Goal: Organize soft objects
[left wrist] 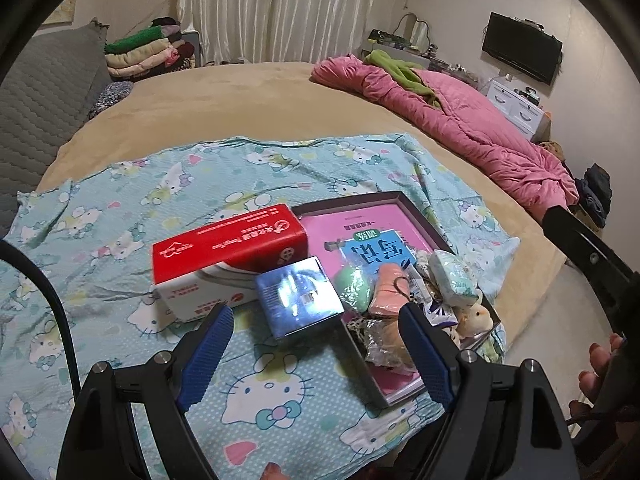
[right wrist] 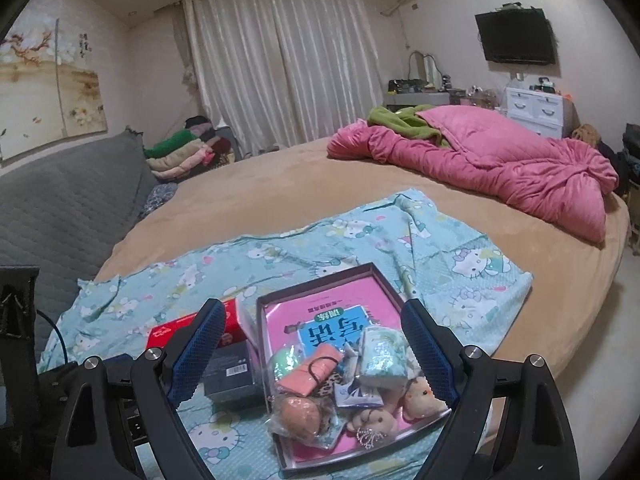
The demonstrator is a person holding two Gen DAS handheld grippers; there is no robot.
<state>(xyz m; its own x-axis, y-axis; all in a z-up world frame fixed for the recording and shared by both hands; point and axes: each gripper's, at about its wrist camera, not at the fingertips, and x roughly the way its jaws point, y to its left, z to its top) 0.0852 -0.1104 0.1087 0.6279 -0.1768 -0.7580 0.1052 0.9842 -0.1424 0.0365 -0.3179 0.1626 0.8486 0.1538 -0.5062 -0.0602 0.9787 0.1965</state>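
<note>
Soft toys [right wrist: 360,396] crowd the tray [right wrist: 384,280]; both hand-held grippers [left wrist: 316,344] [right wrist: 316,356] hang apart, empty, so a grab could snag neighbouring pieces.

both wrist views look down and forward across the bed [left wrist: 248,92], close over the cartoon-print blanket [left wrist: 120,200]. both share the shallow tray [right wrist: 384,280], the red box [left wrist: 224,236], curtains and pink quilt [right wrist: 500,160]; the right view sits lower, facing more level.

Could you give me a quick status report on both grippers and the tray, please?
Left gripper open, empty. Right gripper open, empty, above tray. Soft toys heaped in tray. Red box and blue box beside it.
</note>
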